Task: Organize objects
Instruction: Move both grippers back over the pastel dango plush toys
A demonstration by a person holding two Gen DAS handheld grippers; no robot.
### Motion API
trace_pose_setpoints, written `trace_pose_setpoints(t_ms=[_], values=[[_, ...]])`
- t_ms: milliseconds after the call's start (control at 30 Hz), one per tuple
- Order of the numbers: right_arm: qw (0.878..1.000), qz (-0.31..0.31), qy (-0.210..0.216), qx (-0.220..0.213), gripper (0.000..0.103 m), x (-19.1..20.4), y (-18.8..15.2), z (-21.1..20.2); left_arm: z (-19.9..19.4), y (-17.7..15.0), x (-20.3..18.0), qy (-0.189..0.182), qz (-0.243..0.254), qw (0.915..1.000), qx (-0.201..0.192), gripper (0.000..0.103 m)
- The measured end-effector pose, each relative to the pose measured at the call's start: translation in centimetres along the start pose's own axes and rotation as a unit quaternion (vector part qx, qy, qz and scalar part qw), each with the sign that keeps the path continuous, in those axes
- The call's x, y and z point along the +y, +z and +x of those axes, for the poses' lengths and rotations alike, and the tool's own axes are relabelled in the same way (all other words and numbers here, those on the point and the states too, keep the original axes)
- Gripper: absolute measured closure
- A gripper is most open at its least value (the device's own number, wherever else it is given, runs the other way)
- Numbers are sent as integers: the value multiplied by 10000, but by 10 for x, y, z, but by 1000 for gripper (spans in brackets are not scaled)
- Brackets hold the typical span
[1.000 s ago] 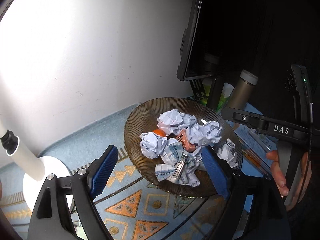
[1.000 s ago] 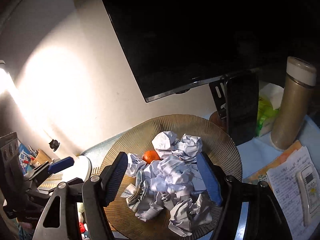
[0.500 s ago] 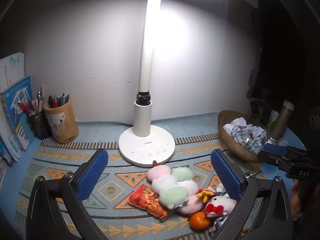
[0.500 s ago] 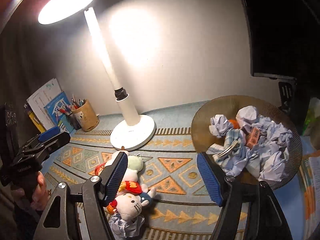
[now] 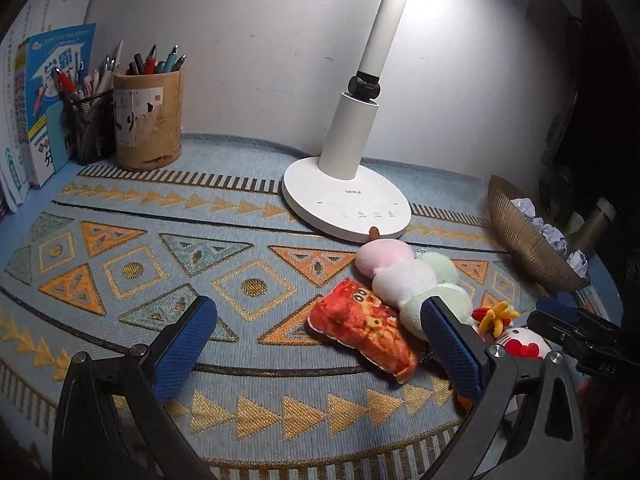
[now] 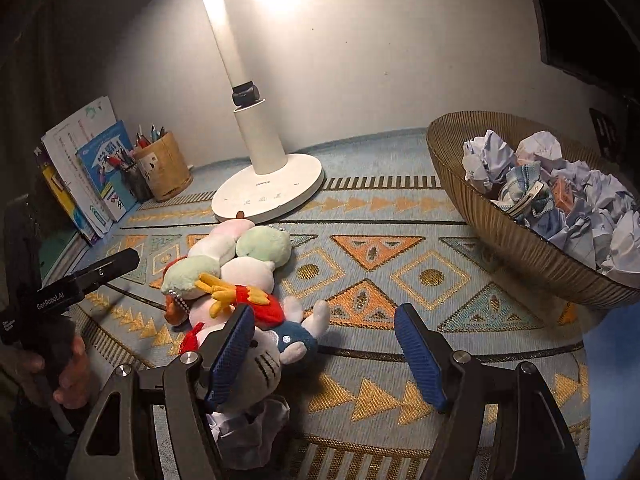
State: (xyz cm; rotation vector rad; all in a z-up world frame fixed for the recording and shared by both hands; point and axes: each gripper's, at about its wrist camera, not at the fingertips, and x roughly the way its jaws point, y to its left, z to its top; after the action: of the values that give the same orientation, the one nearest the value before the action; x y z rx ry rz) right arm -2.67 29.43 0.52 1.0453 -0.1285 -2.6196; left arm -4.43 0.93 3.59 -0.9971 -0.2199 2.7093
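A heap of plush toys lies on the patterned mat: pink, white and green dumpling plushes [image 5: 404, 276] [image 6: 240, 256], a red-orange plush [image 5: 364, 330], and a white cat plush [image 6: 260, 360] [image 5: 524, 342]. My left gripper [image 5: 316, 352] is open and empty, low over the mat, left of the heap. My right gripper [image 6: 324, 356] is open and empty, its left finger over the cat plush. A crumpled paper [image 6: 248, 428] lies under it. A brown ribbed bowl [image 6: 500, 236] [image 5: 520, 240] at the right holds crumpled papers [image 6: 488, 156] and a checked cloth.
A white desk lamp [image 5: 348, 196] [image 6: 268, 188] stands behind the heap. A tan pen cup [image 5: 148, 120] [image 6: 162, 166], a mesh pen holder [image 5: 90, 124] and books [image 5: 36, 96] stand at the back left. A flask [image 5: 592, 220] stands behind the bowl.
Both grippers have pulled back from over the bowl and swung left and down to the mat by the plush heap. Both stay open and empty.
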Motion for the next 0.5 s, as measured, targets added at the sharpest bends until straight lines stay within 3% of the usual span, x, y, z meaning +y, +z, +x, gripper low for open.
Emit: trace_pose_setpoints(t_ms=[67, 167, 300, 367, 433, 500], values=[[10000, 20, 30, 14, 32, 0, -1, -1, 1, -4, -11, -113, 299, 9994, 124, 2], [9999, 79, 43, -45, 32, -2, 0, -4, 10, -13, -33, 76, 927, 9948, 405, 2], [9997, 63, 191, -101, 32, 0, 15, -11, 33, -25, -60, 500, 1711, 9798, 904, 2], [9994, -69, 328, -68, 32, 11, 29, -14, 39, -29, -72, 720, 2040, 9718, 936, 2], [9992, -244, 302, 74, 32, 27, 43, -11, 43, -29, -74, 935, 2081, 9688, 972, 2], [9981, -308, 448, 298, 32, 41, 55, -1, 42, -24, -62, 1054, 1775, 9735, 983, 4]])
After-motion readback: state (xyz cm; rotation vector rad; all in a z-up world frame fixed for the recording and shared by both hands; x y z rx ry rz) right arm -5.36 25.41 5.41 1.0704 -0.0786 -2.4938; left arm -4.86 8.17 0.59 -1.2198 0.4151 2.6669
